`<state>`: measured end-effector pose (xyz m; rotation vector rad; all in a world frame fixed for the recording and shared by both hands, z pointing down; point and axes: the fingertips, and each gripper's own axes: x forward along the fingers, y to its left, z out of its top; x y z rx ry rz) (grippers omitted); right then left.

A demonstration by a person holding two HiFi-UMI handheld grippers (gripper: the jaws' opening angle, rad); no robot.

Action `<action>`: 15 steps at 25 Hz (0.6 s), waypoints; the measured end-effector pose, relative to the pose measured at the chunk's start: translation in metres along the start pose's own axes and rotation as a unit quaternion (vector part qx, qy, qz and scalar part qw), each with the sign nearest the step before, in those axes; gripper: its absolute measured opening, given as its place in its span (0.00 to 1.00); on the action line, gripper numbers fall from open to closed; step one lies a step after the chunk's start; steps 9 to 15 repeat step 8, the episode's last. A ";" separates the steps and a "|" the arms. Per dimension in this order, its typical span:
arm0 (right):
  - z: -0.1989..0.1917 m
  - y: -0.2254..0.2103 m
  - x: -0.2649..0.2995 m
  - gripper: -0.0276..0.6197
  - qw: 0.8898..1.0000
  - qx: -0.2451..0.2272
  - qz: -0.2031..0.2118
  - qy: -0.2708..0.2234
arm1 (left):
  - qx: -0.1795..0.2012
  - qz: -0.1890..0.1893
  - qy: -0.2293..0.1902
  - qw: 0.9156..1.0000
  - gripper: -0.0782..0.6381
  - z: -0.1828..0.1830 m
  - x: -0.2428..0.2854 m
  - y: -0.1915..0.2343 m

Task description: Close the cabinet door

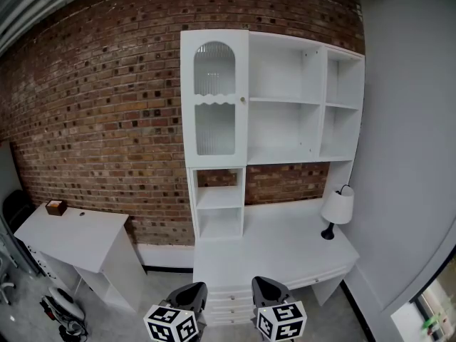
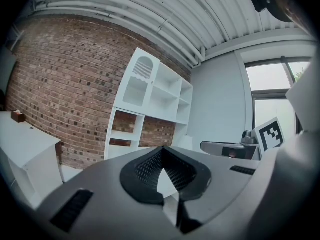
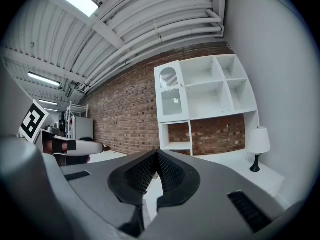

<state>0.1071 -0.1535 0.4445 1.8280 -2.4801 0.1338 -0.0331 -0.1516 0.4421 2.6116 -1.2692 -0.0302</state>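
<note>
Plainly the cabinet door [image 1: 214, 98], white with an arched ribbed pane, lies flat over the top-left compartment of the hutch [image 1: 299, 98]. Below it, a lamp [image 1: 336, 212] stands at the right edge of the desk [image 1: 271, 251]. The left gripper [image 1: 190, 295] and right gripper [image 1: 270, 291] hover before the desk's front edge, well apart from the door, jaws pressed together on nothing.

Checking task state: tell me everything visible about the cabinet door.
The cabinet door is white and tall, with an arched ribbed-glass pane above a rectangular one and a small knob on its right edge. It stands upright over the top-left compartment of the hutch, seemingly flush and shut. Nothing touches it.
</note>
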 end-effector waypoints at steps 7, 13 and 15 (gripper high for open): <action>0.003 0.002 0.000 0.08 1.000 -0.001 0.001 0.001 | 0.000 0.000 0.001 1.000 0.12 0.002 0.000 -0.001; 0.003 0.002 0.000 0.08 1.000 -0.001 0.001 0.001 | 0.000 0.000 0.001 1.000 0.12 0.002 0.000 -0.001; 0.003 0.002 0.000 0.08 1.000 -0.001 0.001 0.001 | 0.000 0.000 0.001 1.000 0.12 0.002 0.000 -0.001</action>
